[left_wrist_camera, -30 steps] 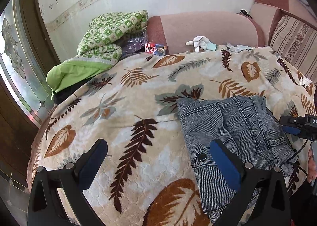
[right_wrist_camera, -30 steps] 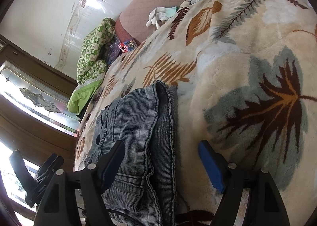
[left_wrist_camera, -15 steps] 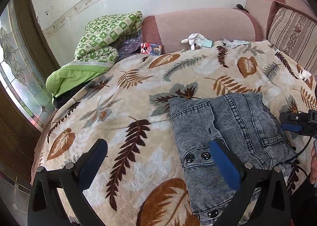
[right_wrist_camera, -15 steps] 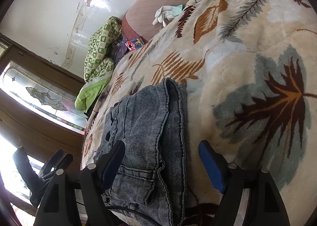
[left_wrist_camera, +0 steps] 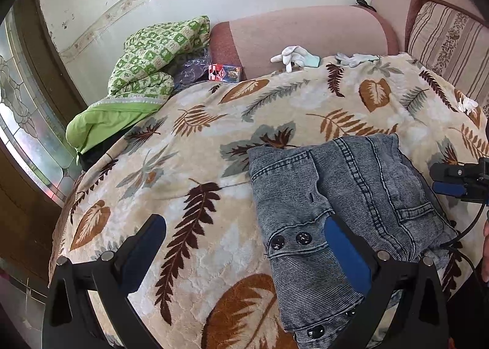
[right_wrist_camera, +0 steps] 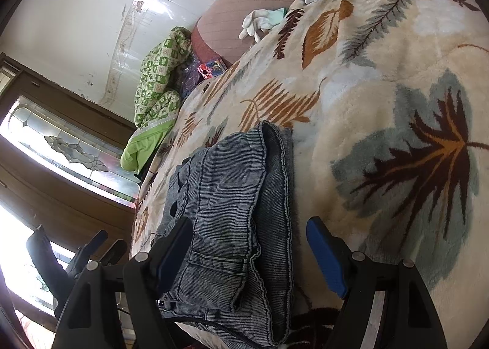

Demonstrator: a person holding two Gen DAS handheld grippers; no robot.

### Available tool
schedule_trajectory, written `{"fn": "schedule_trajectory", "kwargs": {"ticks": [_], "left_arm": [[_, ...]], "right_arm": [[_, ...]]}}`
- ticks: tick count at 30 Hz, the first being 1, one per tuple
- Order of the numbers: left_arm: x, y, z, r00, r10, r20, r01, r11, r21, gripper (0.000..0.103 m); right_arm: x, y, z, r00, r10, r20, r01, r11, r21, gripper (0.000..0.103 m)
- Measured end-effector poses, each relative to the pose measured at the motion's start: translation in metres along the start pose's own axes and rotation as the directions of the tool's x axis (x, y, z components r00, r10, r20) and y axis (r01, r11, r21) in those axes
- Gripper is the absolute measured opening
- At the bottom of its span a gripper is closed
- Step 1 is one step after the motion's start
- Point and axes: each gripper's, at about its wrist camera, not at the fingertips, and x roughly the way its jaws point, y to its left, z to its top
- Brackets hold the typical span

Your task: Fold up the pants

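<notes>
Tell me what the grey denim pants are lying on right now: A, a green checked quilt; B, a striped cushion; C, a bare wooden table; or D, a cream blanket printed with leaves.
D: the folded grey denim pants lie flat on the cream leaf-print blanket, with both the left gripper and the right gripper open and holding nothing.

left gripper [left_wrist_camera: 244,245]: jaws spread wide, nothing between the blue pads, held low at the near edge, pointing toward the far side | right gripper [right_wrist_camera: 249,245]: jaws spread wide, gripping nothing, near edge, tilted; seen edge-on at far right in the left wrist view | a hand [left_wrist_camera: 485,252]: sliver at right border
</notes>
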Motion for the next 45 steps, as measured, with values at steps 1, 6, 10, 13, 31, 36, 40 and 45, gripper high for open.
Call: {"fn": "schedule_trajectory", "kwargs": {"ticks": [1, 6, 10, 13, 31, 36, 40, 45], "left_arm": [[0.000, 0.000, 0.000, 1.000, 0.000, -0.001, 0.000, 1.000, -0.002, 0.103], [0.002, 0.002, 0.000, 1.000, 0.000, -0.004, 0.000, 1.000, -0.010, 0.103], [0.005, 0.002, 0.000, 1.000, -0.003, -0.009, 0.003, 1.000, -0.010, 0.103], [0.008, 0.002, 0.000, 1.000, -0.011, -0.015, 0.011, 1.000, -0.014, 0.103], [0.026, 0.012, -0.001, 0.997, -0.039, -0.062, 0.035, 0.997, -0.064, 0.103], [0.030, 0.010, -0.002, 0.997, -0.039, -0.068, 0.036, 0.998, -0.058, 0.103], [0.032, 0.008, -0.001, 0.996, -0.041, -0.073, 0.037, 0.998, -0.054, 0.103], [0.035, 0.004, -0.002, 0.995, -0.054, -0.083, 0.050, 0.998, -0.047, 0.103]], "right_arm": [[0.000, 0.000, 0.000, 1.000, 0.000, 0.000, 0.000, 1.000, 0.001, 0.079], [0.000, -0.001, 0.001, 1.000, -0.003, -0.003, 0.003, 1.000, 0.003, 0.079], [0.001, -0.001, 0.001, 1.000, -0.003, -0.005, 0.003, 1.000, 0.005, 0.079], [0.002, -0.001, 0.001, 1.000, -0.004, -0.007, 0.004, 1.000, 0.006, 0.079], [0.012, -0.003, 0.000, 0.999, -0.018, -0.030, 0.018, 1.000, 0.012, 0.079], [0.013, -0.003, -0.001, 0.999, -0.019, -0.033, 0.019, 1.000, 0.013, 0.079], [0.015, -0.003, -0.001, 0.999, -0.020, -0.037, 0.020, 1.000, 0.013, 0.079], [0.017, -0.003, -0.001, 0.999, -0.018, -0.046, 0.019, 1.000, 0.013, 0.079]]}}
